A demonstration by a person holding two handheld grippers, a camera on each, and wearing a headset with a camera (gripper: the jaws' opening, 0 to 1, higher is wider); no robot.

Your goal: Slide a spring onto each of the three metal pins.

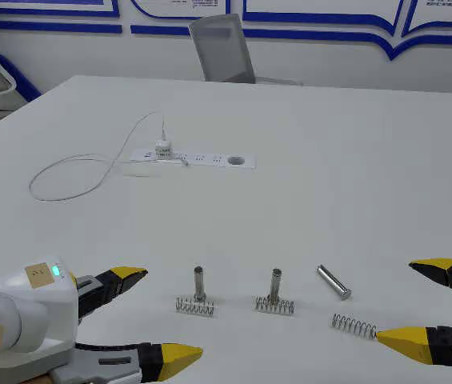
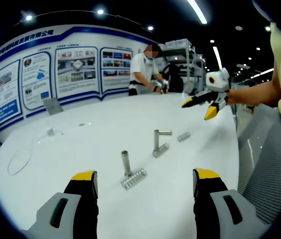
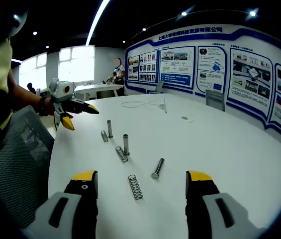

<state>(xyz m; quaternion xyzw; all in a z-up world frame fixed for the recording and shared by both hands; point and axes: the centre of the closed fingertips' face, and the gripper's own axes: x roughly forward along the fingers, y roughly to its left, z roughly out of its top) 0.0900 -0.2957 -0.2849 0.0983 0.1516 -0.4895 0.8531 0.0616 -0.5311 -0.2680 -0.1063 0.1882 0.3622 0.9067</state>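
In the head view, three metal pins are seen toward the near edge of a white table (image 1: 354, 160). The left pin (image 1: 198, 282) and the middle pin (image 1: 275, 284) are stood upright, while the right pin (image 1: 334, 282) is laid flat at a slant. The left spring (image 1: 194, 306) is laid against the foot of the left pin, and the middle spring (image 1: 274, 305) against the foot of the middle pin. The right spring (image 1: 354, 325) is laid nearer than the right pin and apart from it.

The left gripper (image 1: 155, 314) is held at the near left with its jaws spread wide and empty. The right gripper (image 1: 414, 300) is held at the near right, equally wide, with one yellow tip just beside the right spring. Farther off, a power strip (image 1: 202, 159) with a white cable (image 1: 90, 170) is seen, and a grey chair (image 1: 222, 48) at the far edge.

In the left gripper view, the left pin and left spring are framed between the widely parted jaws, with the other pins beyond.

In the right gripper view, the right spring and right pin are seen nearest, between wide jaws.
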